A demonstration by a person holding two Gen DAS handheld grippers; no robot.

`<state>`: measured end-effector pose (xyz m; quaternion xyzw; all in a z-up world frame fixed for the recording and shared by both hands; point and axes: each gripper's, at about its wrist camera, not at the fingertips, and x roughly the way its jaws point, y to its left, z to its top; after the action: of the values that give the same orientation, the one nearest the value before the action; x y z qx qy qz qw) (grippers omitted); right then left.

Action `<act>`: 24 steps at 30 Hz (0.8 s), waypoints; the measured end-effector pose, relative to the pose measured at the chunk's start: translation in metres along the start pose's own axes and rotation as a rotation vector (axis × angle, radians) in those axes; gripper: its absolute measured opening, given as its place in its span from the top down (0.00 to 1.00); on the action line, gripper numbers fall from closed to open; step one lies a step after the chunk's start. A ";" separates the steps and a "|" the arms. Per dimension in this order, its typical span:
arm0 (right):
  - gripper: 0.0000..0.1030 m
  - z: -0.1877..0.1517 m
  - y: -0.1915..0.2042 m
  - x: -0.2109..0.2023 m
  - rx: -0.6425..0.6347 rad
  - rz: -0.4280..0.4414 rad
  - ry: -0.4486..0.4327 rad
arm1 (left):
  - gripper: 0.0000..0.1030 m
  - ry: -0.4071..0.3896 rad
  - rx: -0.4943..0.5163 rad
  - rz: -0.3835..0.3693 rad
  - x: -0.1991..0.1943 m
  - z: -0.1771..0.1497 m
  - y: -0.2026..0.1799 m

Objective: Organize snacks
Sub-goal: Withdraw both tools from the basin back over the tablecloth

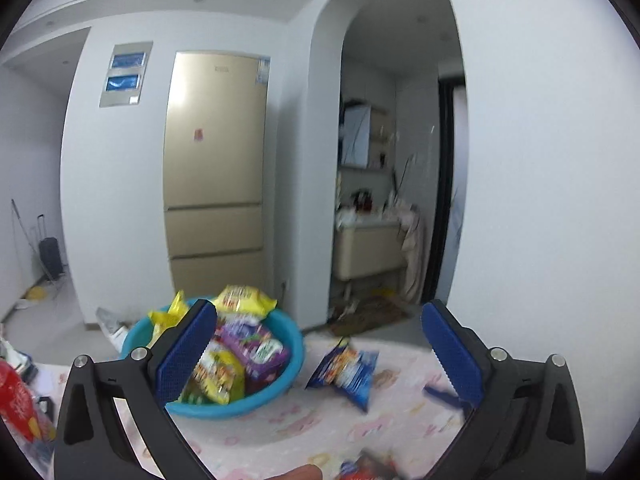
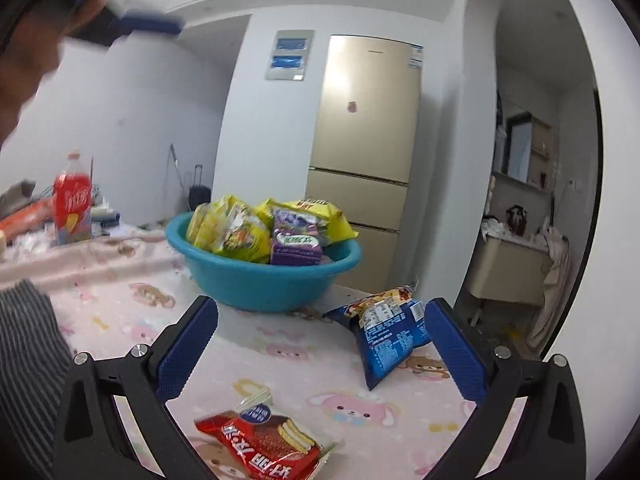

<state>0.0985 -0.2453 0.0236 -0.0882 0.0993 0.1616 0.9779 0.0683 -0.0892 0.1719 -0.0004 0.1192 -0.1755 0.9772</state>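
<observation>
A teal plastic basin [image 2: 256,284] [image 1: 256,398] stands on the pink cartoon-print tablecloth [image 2: 120,312], filled with yellow snack bags [image 2: 236,234] and a purple pack [image 2: 298,240]. To its right lies a blue snack bag [image 2: 390,332] [image 1: 346,370]. A red wafer pack [image 2: 266,446] lies nearest me, just below my right gripper [image 2: 320,354], which is open and empty above the cloth. My left gripper [image 1: 318,354] is open and empty too, raised over the table with the basin behind its left finger. Part of the left gripper [image 2: 132,20] shows blurred at the top left of the right wrist view.
A red soda bottle [image 2: 72,204] and clutter stand at the table's far left. A striped sleeve [image 2: 28,360] is at the left edge. Behind the table are a gold fridge [image 2: 368,152], a white wall and an arched doorway [image 1: 396,160] into a cluttered room.
</observation>
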 end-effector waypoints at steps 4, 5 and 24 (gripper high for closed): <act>0.00 -0.005 -0.019 0.012 0.090 -0.021 0.065 | 0.00 0.074 -0.007 0.005 0.013 -0.020 0.002; 0.00 -0.007 -0.024 0.013 0.115 -0.029 0.077 | 0.00 0.092 -0.008 0.005 0.017 -0.028 0.001; 0.00 -0.016 -0.056 0.017 0.230 -0.216 0.144 | 0.00 0.523 -0.028 -0.136 0.105 -0.170 0.008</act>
<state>0.1303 -0.2961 0.0120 0.0030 0.1771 0.0365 0.9835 0.1268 -0.1110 -0.0178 0.0232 0.3696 -0.2334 0.8991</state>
